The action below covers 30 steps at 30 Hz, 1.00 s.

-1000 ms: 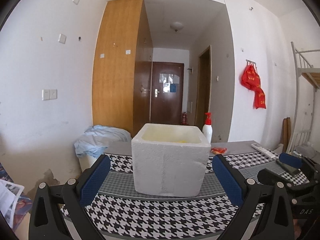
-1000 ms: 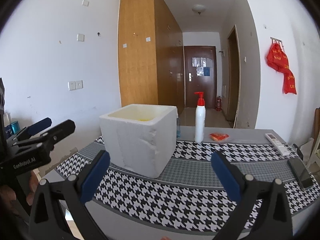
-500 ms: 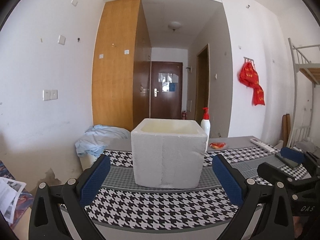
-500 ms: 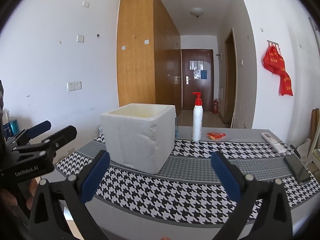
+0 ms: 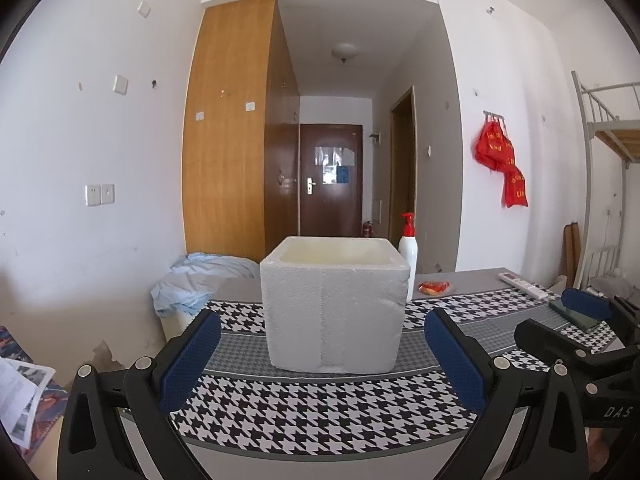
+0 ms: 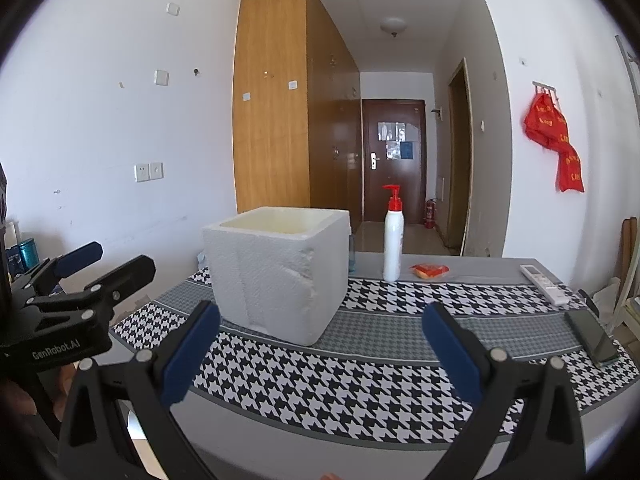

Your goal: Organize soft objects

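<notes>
A white foam box [image 5: 334,306] stands open-topped on the houndstooth-clothed table [image 5: 320,404]; it also shows in the right wrist view [image 6: 280,272]. Its inside is hidden from this low angle. My left gripper [image 5: 322,356] is open and empty, held back from the table's near edge in front of the box. My right gripper [image 6: 320,350] is open and empty, to the right of the left one, also short of the table. A small orange-red packet [image 6: 429,270] lies on the grey table behind the box.
A white pump bottle with a red top [image 6: 393,240] stands behind the box. A remote [image 6: 545,284] and a dark phone [image 6: 593,338] lie at the table's right. A bin with pale blue cloth [image 5: 196,284] stands left of the table.
Both grippers have pulled back and lowered a little; the box looks smaller and its inside has dropped out of sight. Both stay open.
</notes>
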Each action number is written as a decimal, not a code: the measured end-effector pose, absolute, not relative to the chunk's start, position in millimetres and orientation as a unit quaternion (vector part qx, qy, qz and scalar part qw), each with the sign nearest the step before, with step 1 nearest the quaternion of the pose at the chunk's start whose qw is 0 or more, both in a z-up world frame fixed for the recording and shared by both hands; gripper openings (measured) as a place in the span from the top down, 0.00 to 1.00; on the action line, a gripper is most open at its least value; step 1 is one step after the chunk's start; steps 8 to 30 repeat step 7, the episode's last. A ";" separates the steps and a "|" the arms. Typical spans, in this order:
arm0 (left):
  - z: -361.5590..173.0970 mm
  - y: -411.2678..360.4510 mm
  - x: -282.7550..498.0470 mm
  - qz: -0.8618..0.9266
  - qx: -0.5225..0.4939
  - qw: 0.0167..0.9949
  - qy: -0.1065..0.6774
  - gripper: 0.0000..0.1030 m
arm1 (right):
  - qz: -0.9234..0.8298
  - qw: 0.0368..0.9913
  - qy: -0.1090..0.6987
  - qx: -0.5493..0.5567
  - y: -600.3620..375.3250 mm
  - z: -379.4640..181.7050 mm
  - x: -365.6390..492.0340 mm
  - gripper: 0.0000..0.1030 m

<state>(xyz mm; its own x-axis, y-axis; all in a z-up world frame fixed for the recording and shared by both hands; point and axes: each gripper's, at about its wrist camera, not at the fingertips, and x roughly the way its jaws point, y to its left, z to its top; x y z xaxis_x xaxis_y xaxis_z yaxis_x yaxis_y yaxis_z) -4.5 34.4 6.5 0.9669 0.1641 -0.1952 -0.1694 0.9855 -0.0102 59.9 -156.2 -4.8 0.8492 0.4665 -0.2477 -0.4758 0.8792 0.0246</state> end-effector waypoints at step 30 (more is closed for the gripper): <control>6.0 32.4 -4.7 0.080 -0.012 0.992 0.098 0.01 | 0.244 0.961 0.125 -0.020 -156.0 -5.0 59.3 0.01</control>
